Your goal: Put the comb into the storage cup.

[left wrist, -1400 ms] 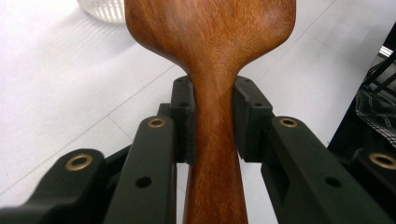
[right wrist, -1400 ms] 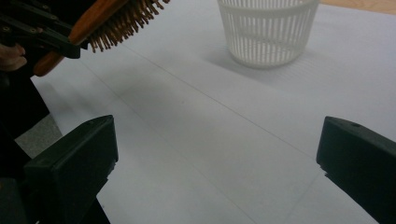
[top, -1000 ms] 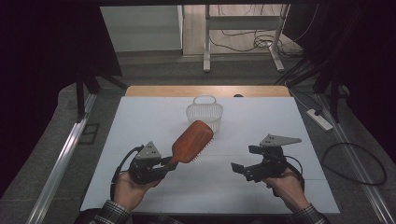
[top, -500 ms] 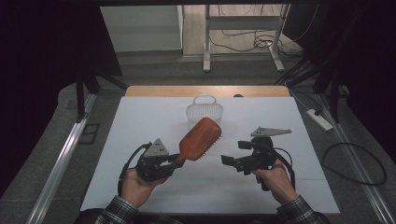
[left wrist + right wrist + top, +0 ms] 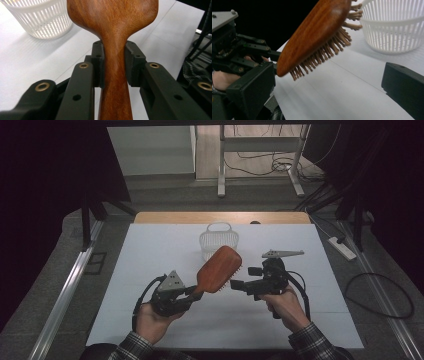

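Wooden hairbrush [image 5: 312, 32] slanting across the upper middle, smooth back up, bristles [image 5: 329, 50] pointing down and right, held clear above the white table [image 5: 342, 90]. White slatted basket [image 5: 397, 27] standing at upper right, just behind the brush tip. Left gripper [image 5: 270, 56] at far left, gripping the brush's lower end, a hand [image 5: 222, 80] behind it. Right gripper's [image 5: 327, 92] black jaws wide apart, low at both sides, nothing between.

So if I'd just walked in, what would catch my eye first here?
Probably the wooden hairbrush, held up over the middle of the white table with the left gripper clamped on its handle. The right gripper sits open right beside the brush head, on its bristle side. Behind them stands a small white basket near the table's far edge.
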`<action>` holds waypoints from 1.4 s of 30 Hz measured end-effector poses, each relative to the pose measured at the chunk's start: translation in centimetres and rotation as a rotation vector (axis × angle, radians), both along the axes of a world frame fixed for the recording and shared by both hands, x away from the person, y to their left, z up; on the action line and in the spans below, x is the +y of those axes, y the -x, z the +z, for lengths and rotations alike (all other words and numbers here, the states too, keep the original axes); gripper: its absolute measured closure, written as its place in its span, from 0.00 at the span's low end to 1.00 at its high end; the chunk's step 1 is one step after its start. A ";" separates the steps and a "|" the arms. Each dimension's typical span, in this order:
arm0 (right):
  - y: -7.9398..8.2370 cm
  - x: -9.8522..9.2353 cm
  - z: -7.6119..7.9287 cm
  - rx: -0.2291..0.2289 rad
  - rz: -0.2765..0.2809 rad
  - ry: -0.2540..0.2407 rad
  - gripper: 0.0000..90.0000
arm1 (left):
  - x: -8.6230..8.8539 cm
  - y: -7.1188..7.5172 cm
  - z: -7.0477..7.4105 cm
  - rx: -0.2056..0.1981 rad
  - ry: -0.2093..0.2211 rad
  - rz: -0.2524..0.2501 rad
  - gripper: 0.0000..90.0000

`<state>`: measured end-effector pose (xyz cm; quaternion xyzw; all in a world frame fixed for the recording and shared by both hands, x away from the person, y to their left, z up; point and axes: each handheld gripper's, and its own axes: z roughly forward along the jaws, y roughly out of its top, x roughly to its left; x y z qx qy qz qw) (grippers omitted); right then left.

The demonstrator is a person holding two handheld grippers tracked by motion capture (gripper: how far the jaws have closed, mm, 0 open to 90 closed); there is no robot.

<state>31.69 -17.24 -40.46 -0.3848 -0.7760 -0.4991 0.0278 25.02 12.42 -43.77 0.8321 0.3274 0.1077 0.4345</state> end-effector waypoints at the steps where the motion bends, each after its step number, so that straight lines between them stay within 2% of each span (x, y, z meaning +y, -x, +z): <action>1: -0.1 0.2 0.0 0.002 0.003 0.000 0.00 | 0.0 0.0 0.0 -0.002 -0.001 -0.001 0.80; 13: -1.1 2.0 0.1 0.046 0.013 -0.015 0.00 | -0.5 0.2 -0.2 -0.009 0.019 -0.013 0.80; 23: -1.9 3.5 -0.4 0.080 0.015 -0.012 0.01 | -0.8 0.3 -0.3 -0.022 0.011 -0.017 0.80; 28: -2.1 3.7 -0.5 0.088 0.001 -0.029 0.10 | -1.0 0.3 -0.4 -0.024 0.010 -0.018 0.80; 30: -2.1 3.6 -0.5 0.089 -0.003 -0.036 0.16 | -1.1 0.3 -0.5 -0.027 0.007 -0.018 0.80; 31: -2.1 3.6 -0.5 0.088 -0.004 -0.039 0.23 | -1.1 0.3 -0.5 -0.026 0.007 -0.021 0.80; 33: -2.0 3.6 -0.5 0.090 -0.011 -0.042 0.26 | -1.1 0.3 -0.6 -0.029 0.009 -0.020 0.80; 37: -2.2 3.2 -0.6 0.139 -0.008 -0.109 0.37 | -1.1 0.2 -0.7 -0.029 0.009 -0.022 0.80; 42: -2.4 2.6 -0.8 0.206 0.000 -0.186 0.49 | -1.4 0.1 -1.1 -0.022 -0.020 -0.035 0.80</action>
